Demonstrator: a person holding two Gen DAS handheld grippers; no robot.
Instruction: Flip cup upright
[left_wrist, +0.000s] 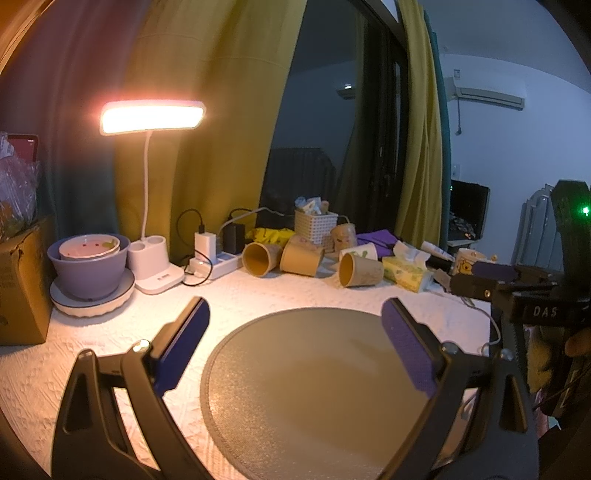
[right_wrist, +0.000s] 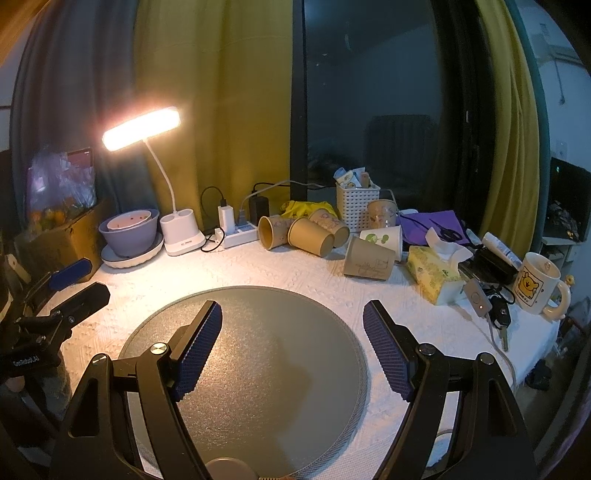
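Observation:
Several tan paper cups lie on their sides at the back of the table. The nearest one (left_wrist: 360, 270) (right_wrist: 368, 263) lies just beyond the round grey mat (left_wrist: 314, 387) (right_wrist: 258, 369). Two more cups (left_wrist: 258, 258) (right_wrist: 273, 230) lie to its left. My left gripper (left_wrist: 295, 325) is open and empty above the mat. My right gripper (right_wrist: 293, 325) is open and empty above the mat too. The right gripper shows at the right edge of the left wrist view (left_wrist: 491, 280). The left gripper shows at the left edge of the right wrist view (right_wrist: 74, 284).
A lit desk lamp (left_wrist: 151, 118) (right_wrist: 142, 127) stands at the back left beside a purple bowl (left_wrist: 88, 269) (right_wrist: 129, 236). A power strip (right_wrist: 240, 232), white basket (right_wrist: 356, 203), tissue pack (right_wrist: 436, 277), bear mug (right_wrist: 535, 284) and keys (right_wrist: 498, 317) crowd the back and right. A cardboard box (left_wrist: 22, 284) sits left.

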